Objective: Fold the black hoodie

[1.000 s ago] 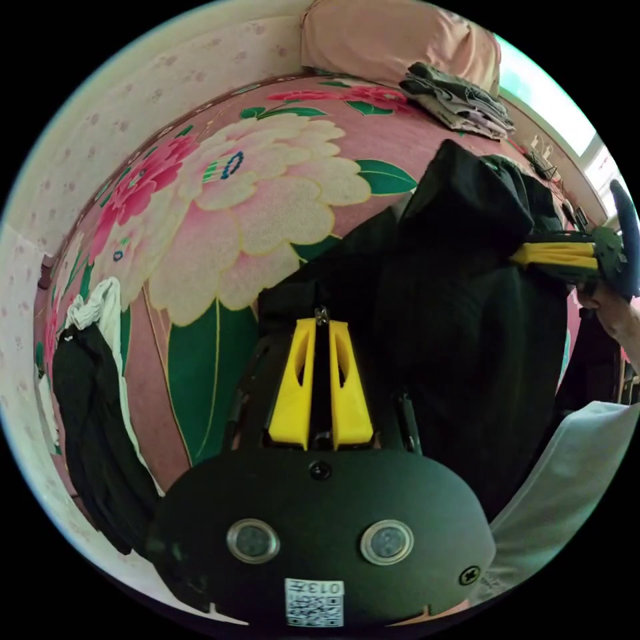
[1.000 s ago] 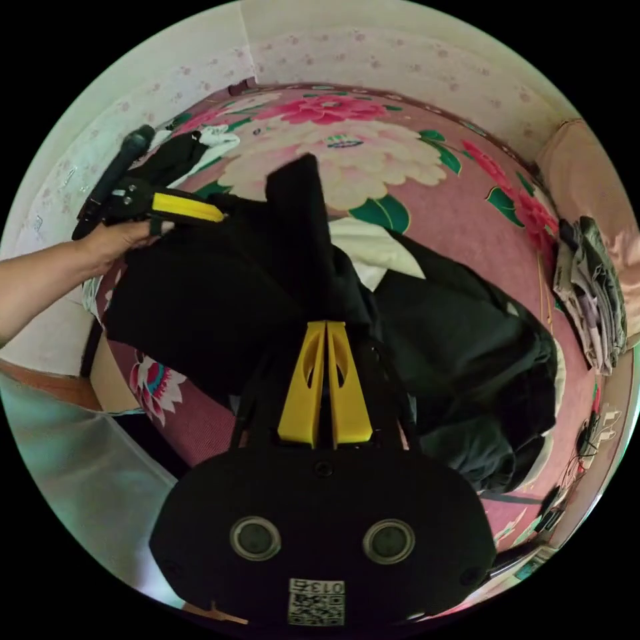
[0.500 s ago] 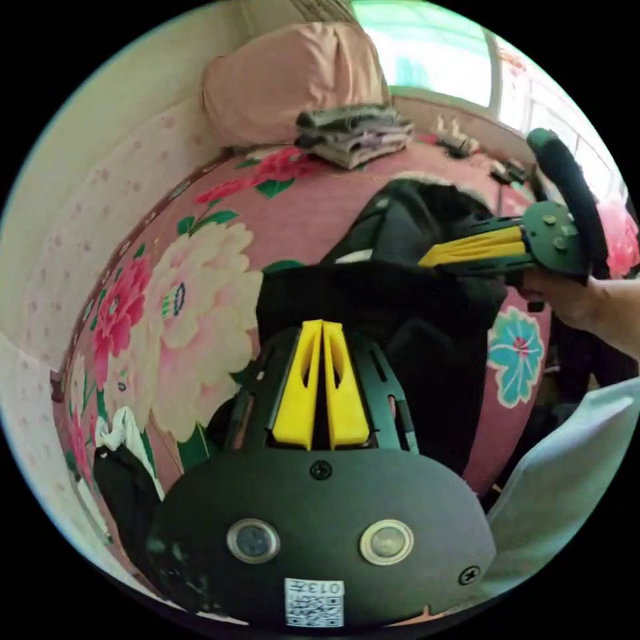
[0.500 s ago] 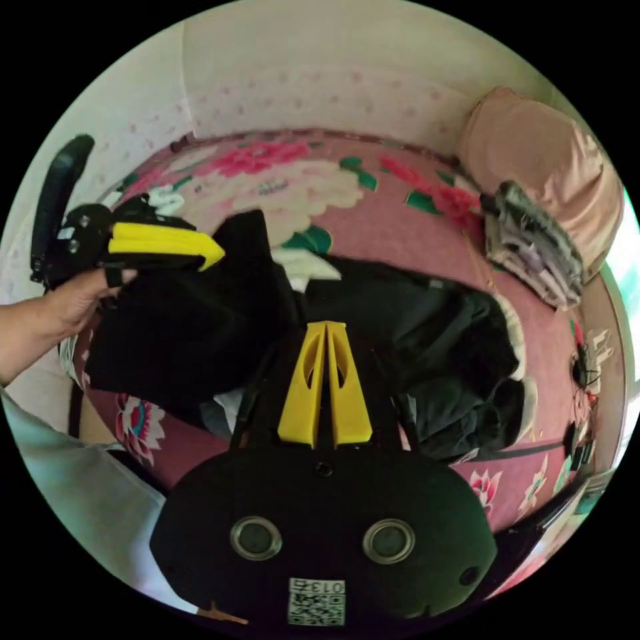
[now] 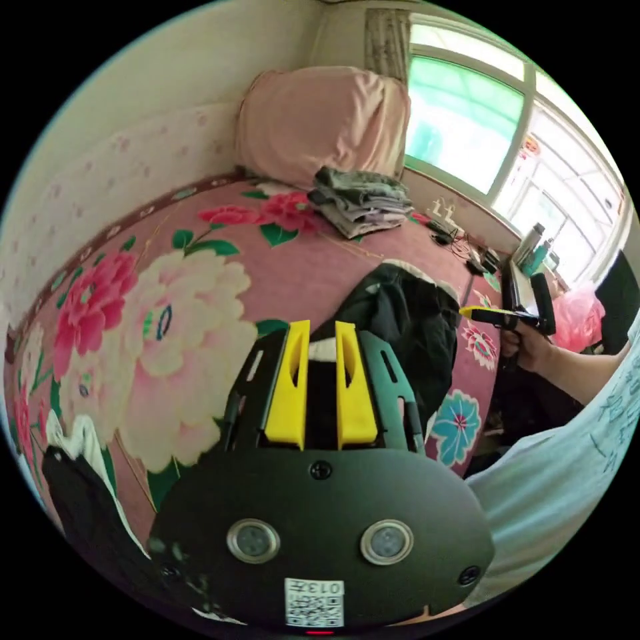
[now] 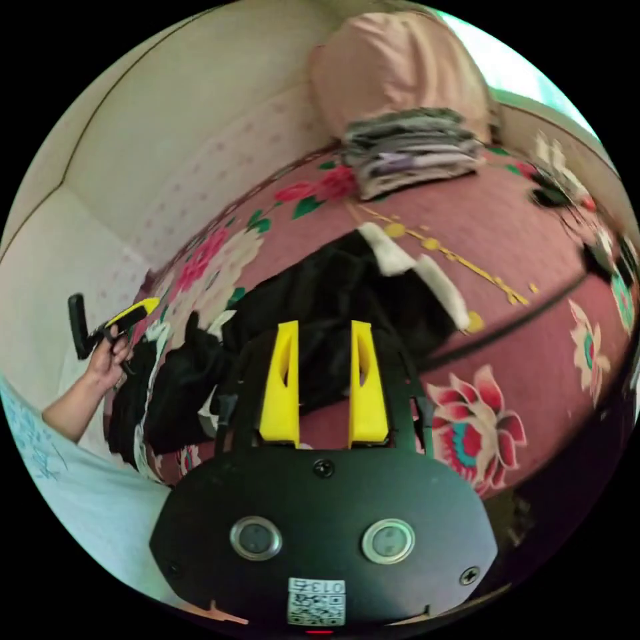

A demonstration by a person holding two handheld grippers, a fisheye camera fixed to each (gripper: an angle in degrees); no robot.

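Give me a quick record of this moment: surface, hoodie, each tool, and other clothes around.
surface: pink floral bedspread
hoodie: black hoodie lying crumpled on the bedspread, unfolded
left tool: yellow jaws apart, holding nothing
right tool: yellow jaws apart, holding nothing
other clothes: folded grey and lilac stack near the pink pillow; black and white garment at the bed edge

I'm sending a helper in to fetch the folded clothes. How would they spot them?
Look along the pink flowered bedspread to the big pink pillow near the window. The folded clothes sit just before it: a neat grey and pale stack, unlike the loose black hoodie.
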